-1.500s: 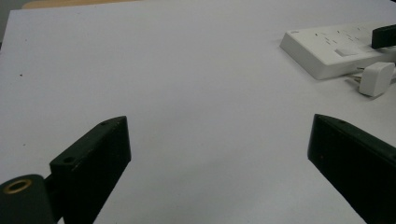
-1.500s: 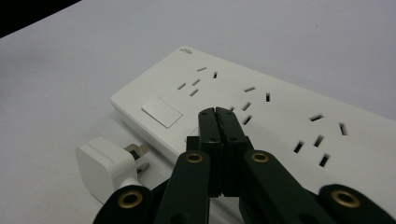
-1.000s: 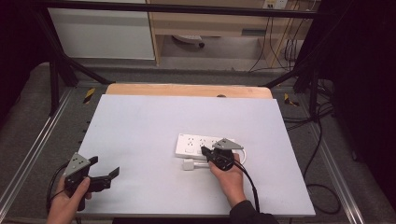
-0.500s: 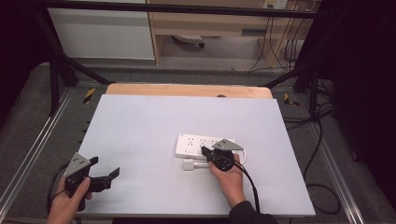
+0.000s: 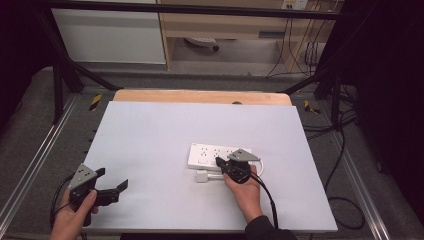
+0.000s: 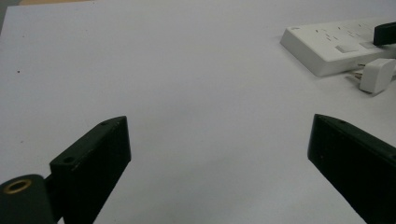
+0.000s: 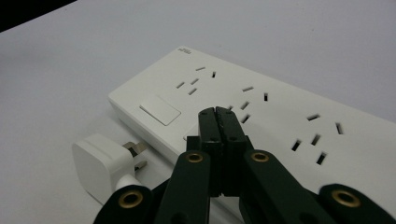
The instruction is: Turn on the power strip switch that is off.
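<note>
A white power strip (image 5: pixel 207 153) (image 7: pixel 280 107) (image 6: pixel 327 46) with several sockets lies flat right of the table's middle. A small white plug adapter (image 5: pixel 202 176) (image 7: pixel 100 163) (image 6: pixel 377 74) lies loose beside its near edge, pins toward the strip. My right gripper (image 5: pixel 220 162) (image 7: pixel 217 112) is shut, jaws pressed together with nothing between them, tips resting on or just over the strip's top near a rocker switch (image 7: pixel 159 109). My left gripper (image 5: pixel 112 178) (image 6: pixel 217 121) is held at the table's near left corner, open wide over bare surface, pointing toward the strip.
The pale grey table top (image 5: pixel 165 125) has a wooden strip (image 5: pixel 200 96) along its far edge. Metal frame rails (image 5: pixel 40 150) run along both sides. Cables (image 5: pixel 340 150) lie on the floor to the right. A black cable (image 5: pixel 267 197) trails from the right gripper.
</note>
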{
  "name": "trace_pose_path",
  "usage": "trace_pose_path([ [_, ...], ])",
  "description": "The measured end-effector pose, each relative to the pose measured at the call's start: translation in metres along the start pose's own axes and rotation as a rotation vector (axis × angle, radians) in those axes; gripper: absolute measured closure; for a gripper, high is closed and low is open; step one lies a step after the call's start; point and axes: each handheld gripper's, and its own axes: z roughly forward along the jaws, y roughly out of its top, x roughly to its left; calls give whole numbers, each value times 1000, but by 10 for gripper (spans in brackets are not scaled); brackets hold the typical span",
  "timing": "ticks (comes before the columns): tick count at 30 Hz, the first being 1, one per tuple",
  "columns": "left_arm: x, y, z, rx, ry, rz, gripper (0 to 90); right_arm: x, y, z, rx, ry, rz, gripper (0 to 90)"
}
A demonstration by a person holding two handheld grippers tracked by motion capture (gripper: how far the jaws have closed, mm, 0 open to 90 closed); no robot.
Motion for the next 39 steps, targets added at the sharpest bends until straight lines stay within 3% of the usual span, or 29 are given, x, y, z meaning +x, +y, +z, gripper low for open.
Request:
trace_pose_path([
  [1, 0, 0, 0, 0, 0, 0, 61, -2, 0, -1, 0, -9, -4, 900],
  [3, 0, 0, 1, 1, -2, 1, 61, -5, -2, -2, -10, -4, 41, 900],
  [10, -1, 0, 1, 4, -1, 3, 61, 1, 2, 0, 3, 0, 17, 900],
  [15, 0, 0, 1, -1, 3, -1, 61, 4, 15, -5, -32, 3, -16, 900],
  [24, 0, 0, 0, -7, 2, -1, 61, 2, 33, -7, -25, 16, -34, 872],
  [27, 0, 0, 0, -5, 4, -1, 61, 2, 37, -6, -12, 25, -25, 777],
  [34, -1, 1, -1, -10, -1, 2, 61, 0, 47, -5, 8, 22, 37, 339],
  [39, -1, 1, -1, -13, -2, 1, 60, -1, 55, -6, 27, 17, 36, 164],
])
